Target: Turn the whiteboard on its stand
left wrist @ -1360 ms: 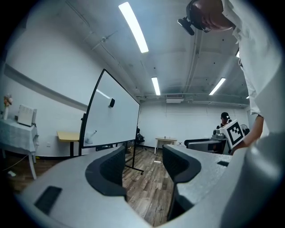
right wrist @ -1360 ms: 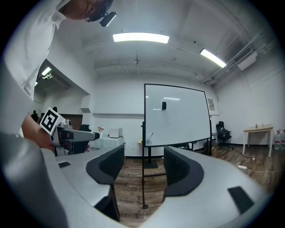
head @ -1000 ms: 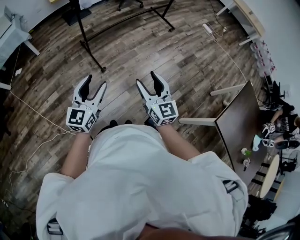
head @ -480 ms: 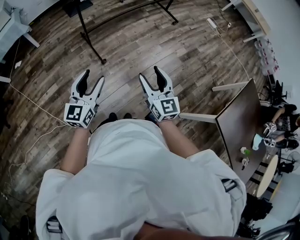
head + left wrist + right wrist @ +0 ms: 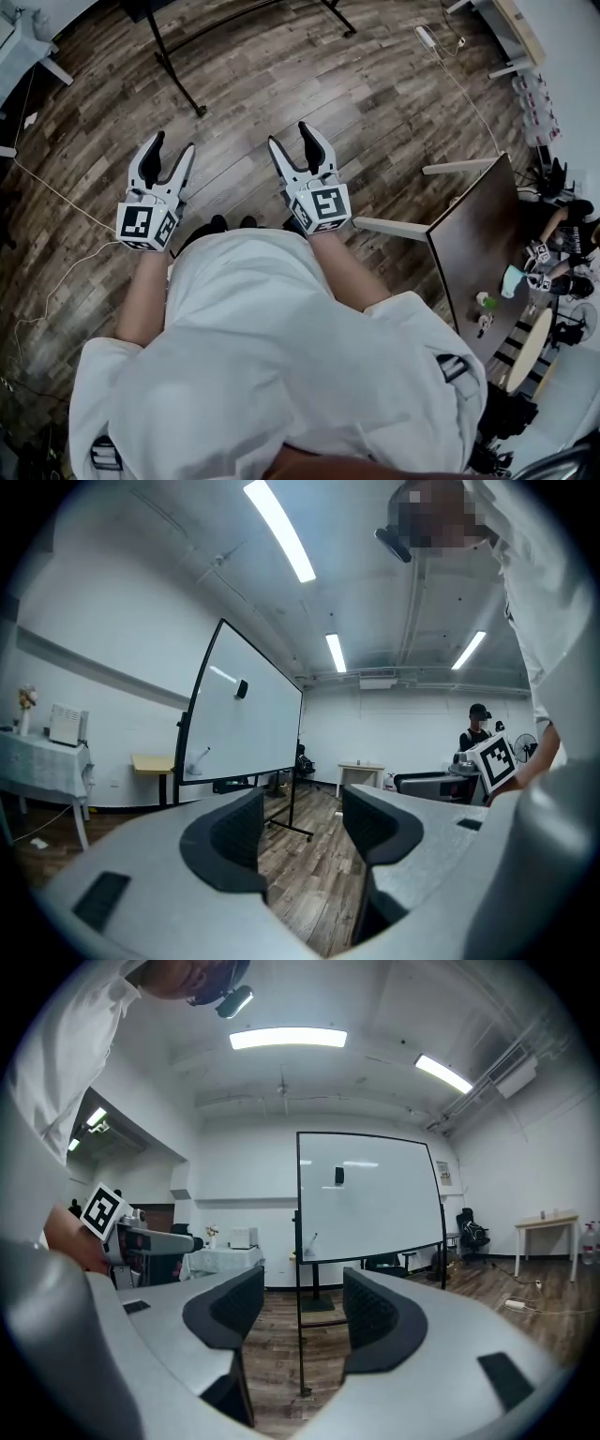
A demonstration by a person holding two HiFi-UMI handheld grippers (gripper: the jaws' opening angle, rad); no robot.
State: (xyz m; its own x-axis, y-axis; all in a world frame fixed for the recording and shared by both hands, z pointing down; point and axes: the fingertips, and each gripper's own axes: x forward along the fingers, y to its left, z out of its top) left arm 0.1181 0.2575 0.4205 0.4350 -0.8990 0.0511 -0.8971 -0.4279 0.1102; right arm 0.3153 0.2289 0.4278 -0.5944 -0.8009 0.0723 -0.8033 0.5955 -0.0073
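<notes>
The whiteboard (image 5: 370,1194) is a flat, glossy white panel in a thin black frame, and it is carried by a stand (image 5: 173,66) of thin black metal tubes. It stands on the floor (image 5: 375,112) of brown, grainy wooden planks, well ahead of both grippers and touched by neither. The left gripper (image 5: 171,147) and the right gripper (image 5: 292,136) are grey-white plastic with dark ribbed pads. Both have their jaws spread, with nothing between them. A dark brown table (image 5: 478,239) stands at the right, and a thin white cable (image 5: 56,192) lies on the planks at the left. The head view shows only the stand's legs, not the panel. The right gripper view shows the panel almost from the front, with a small black thing (image 5: 338,1176) on it, and the left gripper view shows it obliquely.
</notes>
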